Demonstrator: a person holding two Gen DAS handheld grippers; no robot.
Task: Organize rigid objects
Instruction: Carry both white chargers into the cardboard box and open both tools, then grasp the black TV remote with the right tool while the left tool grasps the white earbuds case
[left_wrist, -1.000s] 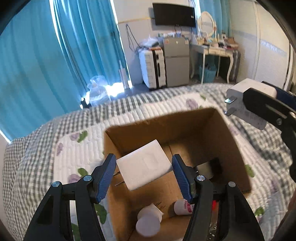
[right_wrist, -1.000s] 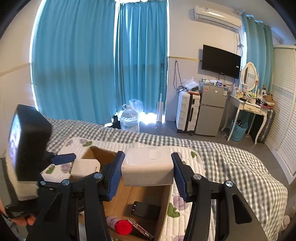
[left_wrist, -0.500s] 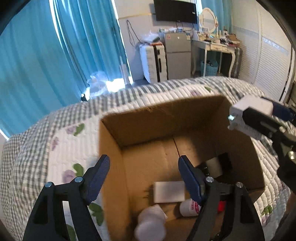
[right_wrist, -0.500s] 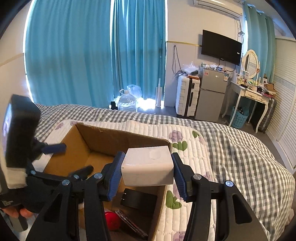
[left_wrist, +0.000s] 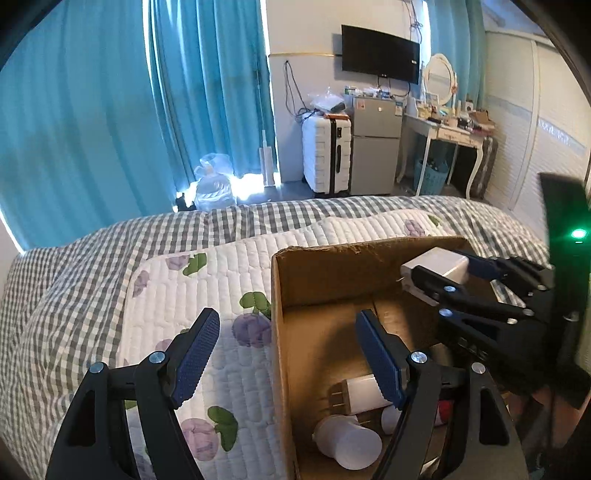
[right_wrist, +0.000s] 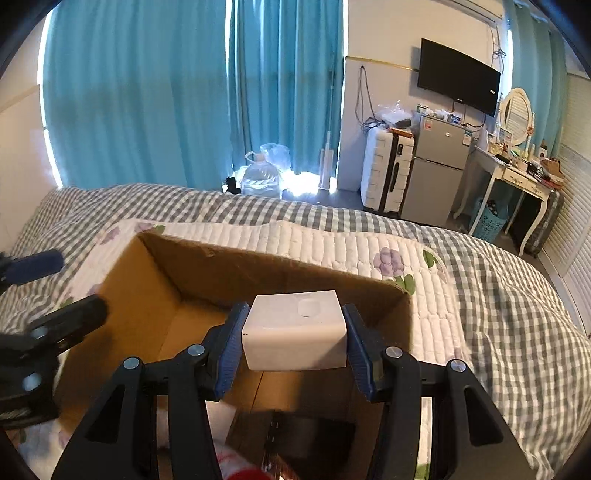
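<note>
An open cardboard box (left_wrist: 280, 332) stands on the quilted bed; it also shows in the right wrist view (right_wrist: 155, 280). My left gripper (left_wrist: 288, 354) is open and empty, straddling the box's left wall. A white charger (left_wrist: 364, 395) lies on the box floor beside a white cup (left_wrist: 347, 441). My right gripper (right_wrist: 293, 341) is shut on a second white charger (right_wrist: 295, 332) and holds it over the box's inside; it also shows in the left wrist view (left_wrist: 436, 264).
A dark flat item (right_wrist: 314, 435) and a red cap (right_wrist: 251, 474) lie in the box bottom. The white floral quilt (left_wrist: 207, 288) lies over a checked blanket (right_wrist: 517, 295). Beyond the bed stand a suitcase (left_wrist: 327, 155), a fridge and a dressing table.
My left gripper opened and dropped its white charger into the box, then shifted left over the box wall. My right gripper moved down and forward over the box with its charger.
</note>
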